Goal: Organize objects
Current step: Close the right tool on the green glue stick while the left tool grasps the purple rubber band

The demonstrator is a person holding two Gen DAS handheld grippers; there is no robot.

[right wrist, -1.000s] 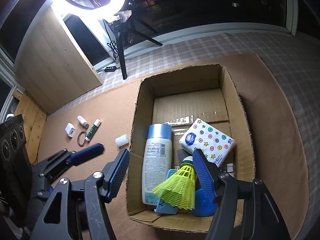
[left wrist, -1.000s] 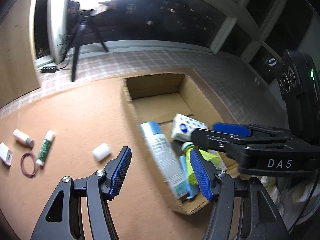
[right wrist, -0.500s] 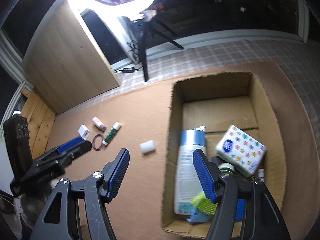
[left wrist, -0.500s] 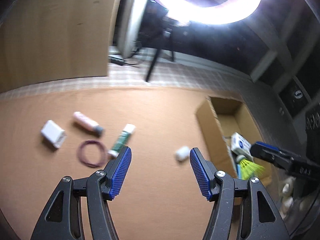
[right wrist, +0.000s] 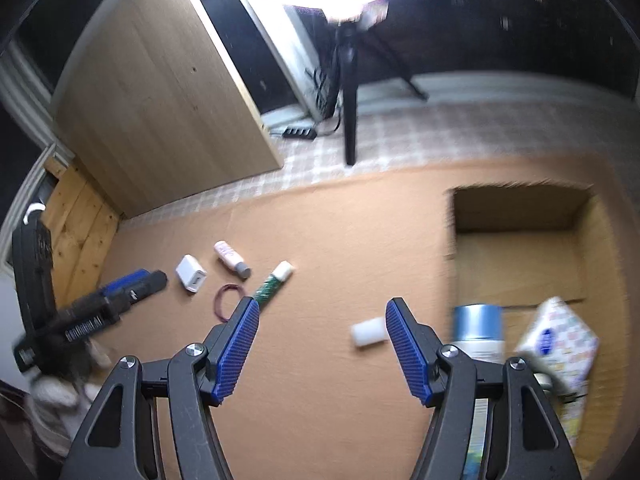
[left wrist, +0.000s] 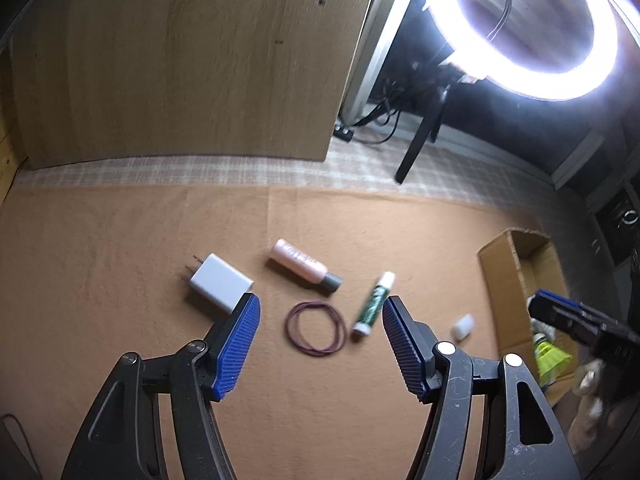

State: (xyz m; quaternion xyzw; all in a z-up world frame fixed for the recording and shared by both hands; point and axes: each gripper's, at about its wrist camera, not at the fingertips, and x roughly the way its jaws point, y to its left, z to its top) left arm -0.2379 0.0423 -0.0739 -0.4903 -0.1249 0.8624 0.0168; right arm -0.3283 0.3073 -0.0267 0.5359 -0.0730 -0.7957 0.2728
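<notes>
Loose on the tan mat lie a white charger (left wrist: 220, 286), a pink bottle (left wrist: 304, 266), a maroon rubber band (left wrist: 316, 330), a green-and-white tube (left wrist: 374, 304) and a small white cylinder (left wrist: 463, 326). My left gripper (left wrist: 319, 308) hovers over the rubber band, its jaws opening with nothing between them. My right gripper (right wrist: 322, 308) is open and empty above bare mat, with the white cylinder (right wrist: 368, 332) just beside its right finger. The cardboard box (right wrist: 520, 216) at the right holds a blue-capped bottle (right wrist: 478, 328), a tissue pack (right wrist: 560, 336) and a yellow shuttlecock (left wrist: 552, 356).
A lit ring light (left wrist: 520, 28) stands on a tripod (right wrist: 350, 120) beyond the mat, on checked flooring. A wooden panel (left wrist: 180, 60) leans at the back left, with a power strip (right wrist: 300, 133) beside it. A pale gloved hand (left wrist: 592, 384) holds the right gripper.
Both grippers have swung left, away from the box and over the mat. The left one now faces the loose items; the right one has left the shuttlecock lying in the box.
</notes>
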